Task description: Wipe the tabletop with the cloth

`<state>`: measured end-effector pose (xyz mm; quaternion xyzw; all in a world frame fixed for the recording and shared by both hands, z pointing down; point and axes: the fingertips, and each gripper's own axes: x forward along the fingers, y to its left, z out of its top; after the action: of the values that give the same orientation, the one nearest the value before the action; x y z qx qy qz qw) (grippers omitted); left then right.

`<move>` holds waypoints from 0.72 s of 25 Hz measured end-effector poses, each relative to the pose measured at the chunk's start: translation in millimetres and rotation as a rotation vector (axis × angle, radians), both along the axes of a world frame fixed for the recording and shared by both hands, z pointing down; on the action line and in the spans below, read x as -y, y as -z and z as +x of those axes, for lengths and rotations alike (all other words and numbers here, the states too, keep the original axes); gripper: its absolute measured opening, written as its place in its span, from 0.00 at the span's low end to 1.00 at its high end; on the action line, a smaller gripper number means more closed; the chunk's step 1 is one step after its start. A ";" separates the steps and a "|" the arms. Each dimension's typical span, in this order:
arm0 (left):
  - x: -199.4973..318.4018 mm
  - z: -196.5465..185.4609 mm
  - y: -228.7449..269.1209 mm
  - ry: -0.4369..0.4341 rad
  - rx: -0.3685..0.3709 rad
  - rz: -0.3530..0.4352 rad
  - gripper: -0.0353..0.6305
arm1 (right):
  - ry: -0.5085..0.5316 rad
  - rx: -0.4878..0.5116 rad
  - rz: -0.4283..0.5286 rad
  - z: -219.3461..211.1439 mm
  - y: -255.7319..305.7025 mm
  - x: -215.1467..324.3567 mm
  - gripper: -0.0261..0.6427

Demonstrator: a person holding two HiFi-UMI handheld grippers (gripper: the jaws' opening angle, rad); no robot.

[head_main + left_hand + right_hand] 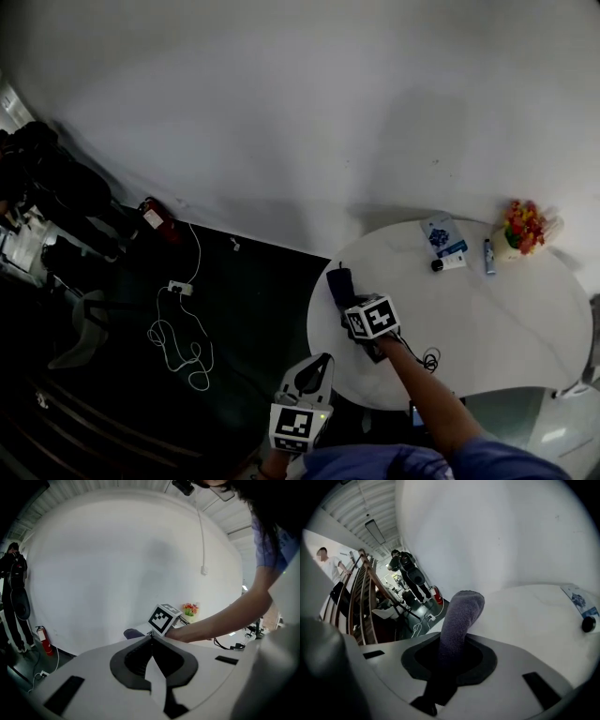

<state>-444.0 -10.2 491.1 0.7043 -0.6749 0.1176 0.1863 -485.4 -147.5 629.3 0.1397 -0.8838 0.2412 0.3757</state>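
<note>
My right gripper [349,298] is clamped on the dark cloth [459,620] at the left edge of the round white table [506,319]. I should press it flat and sweep toward frame right. The middle looks bare, but the booklet [442,233], blue tube [488,255] and flowers [523,225] crowd the upper right. My left gripper [312,373], closed on nothing, hangs off the table at lower centre.
</note>
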 end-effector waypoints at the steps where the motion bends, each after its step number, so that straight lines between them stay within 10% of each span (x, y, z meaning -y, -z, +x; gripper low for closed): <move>1: 3.0 1.6 0.6 -0.016 -0.002 0.000 0.08 | -0.023 -0.007 -0.003 9.5 -1.3 5.0 0.15; 18: 72.4 115.4 15.8 -0.246 0.009 0.040 0.08 | -0.241 -0.092 0.044 212.6 -6.0 83.5 0.15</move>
<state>-328.7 -82.7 475.2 0.7848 -0.5865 0.1291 0.1535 -272.8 -231.0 635.3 0.2641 -0.8475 0.2583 0.3812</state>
